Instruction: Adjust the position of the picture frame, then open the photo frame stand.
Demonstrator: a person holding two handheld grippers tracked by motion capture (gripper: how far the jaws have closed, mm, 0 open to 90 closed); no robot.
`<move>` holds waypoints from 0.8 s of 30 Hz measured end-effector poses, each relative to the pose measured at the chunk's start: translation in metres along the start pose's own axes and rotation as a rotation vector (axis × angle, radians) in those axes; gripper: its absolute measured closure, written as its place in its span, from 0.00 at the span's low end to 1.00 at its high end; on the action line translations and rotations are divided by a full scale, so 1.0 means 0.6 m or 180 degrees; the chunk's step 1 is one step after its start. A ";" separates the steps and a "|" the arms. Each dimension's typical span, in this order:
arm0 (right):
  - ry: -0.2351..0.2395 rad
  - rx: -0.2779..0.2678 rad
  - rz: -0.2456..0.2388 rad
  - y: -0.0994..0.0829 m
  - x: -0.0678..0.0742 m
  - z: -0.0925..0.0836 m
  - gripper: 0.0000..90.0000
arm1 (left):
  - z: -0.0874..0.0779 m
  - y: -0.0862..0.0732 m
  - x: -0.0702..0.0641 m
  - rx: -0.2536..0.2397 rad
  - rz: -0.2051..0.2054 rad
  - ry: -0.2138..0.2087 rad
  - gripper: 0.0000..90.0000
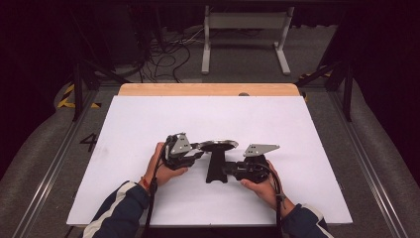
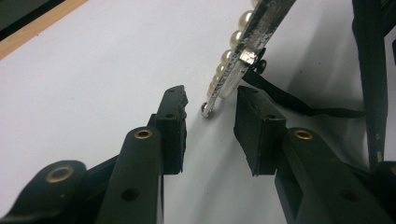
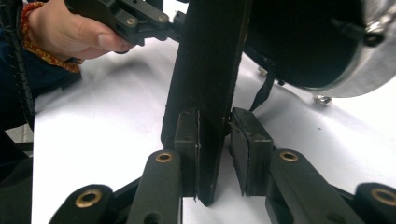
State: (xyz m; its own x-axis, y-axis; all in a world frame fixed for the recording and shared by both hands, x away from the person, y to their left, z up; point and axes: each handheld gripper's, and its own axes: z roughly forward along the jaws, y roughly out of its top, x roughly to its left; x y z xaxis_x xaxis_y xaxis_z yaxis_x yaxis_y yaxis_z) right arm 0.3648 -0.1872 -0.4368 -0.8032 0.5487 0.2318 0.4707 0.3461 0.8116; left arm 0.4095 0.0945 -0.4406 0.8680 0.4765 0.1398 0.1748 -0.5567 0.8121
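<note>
Your work sits near the middle of the white table sheet [image 1: 148, 119], with broad bare sheet to the left, right and far side, and a narrower strip toward your own edge; a band of bare wood [image 1: 208, 89] runs along the far edge. One black stand [image 1: 216, 166] rises from the sheet, carrying one round silver-rimmed plate [image 1: 218, 145] on top. Your right gripper [image 3: 214, 140] lies low and roughly level, pointing left at the stand's upright; in the right gripper view its two pads clamp that upright from both sides, so it is holding the stand. Your right hand [image 1: 261, 184] wraps the gripper body from the near side. Your left gripper [image 2: 210, 119] comes in from the left at the plate's rim, with your left hand [image 1: 166, 166] under it. In the left gripper view its jaws stand apart at a moderate gap, with the tip of a silver rim piece [image 2: 233, 70] between them but touched by neither pad. One row of pearl-like beads [image 2: 229, 51] runs along that silver piece; five are countable, the rest cut off by the frame. One thin black strap [image 2: 299, 105] trails from it across the sheet. Count: two grippers, two hands, one stand, one plate.
</note>
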 end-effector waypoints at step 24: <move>-0.0571 -0.0234 -0.0439 0.014 0.048 -0.065 0.97 | -0.071 -0.019 0.005 0.0030 -0.0016 -0.0015 0.47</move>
State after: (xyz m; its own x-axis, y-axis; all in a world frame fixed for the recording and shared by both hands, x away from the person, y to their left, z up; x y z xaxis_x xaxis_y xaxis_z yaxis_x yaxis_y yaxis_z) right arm 0.3311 -0.1981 -0.4020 -0.7772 0.6288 0.0222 0.3278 0.3745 0.8673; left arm 0.3905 0.1313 -0.4253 0.8693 0.4761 0.1330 0.1836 -0.5607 0.8074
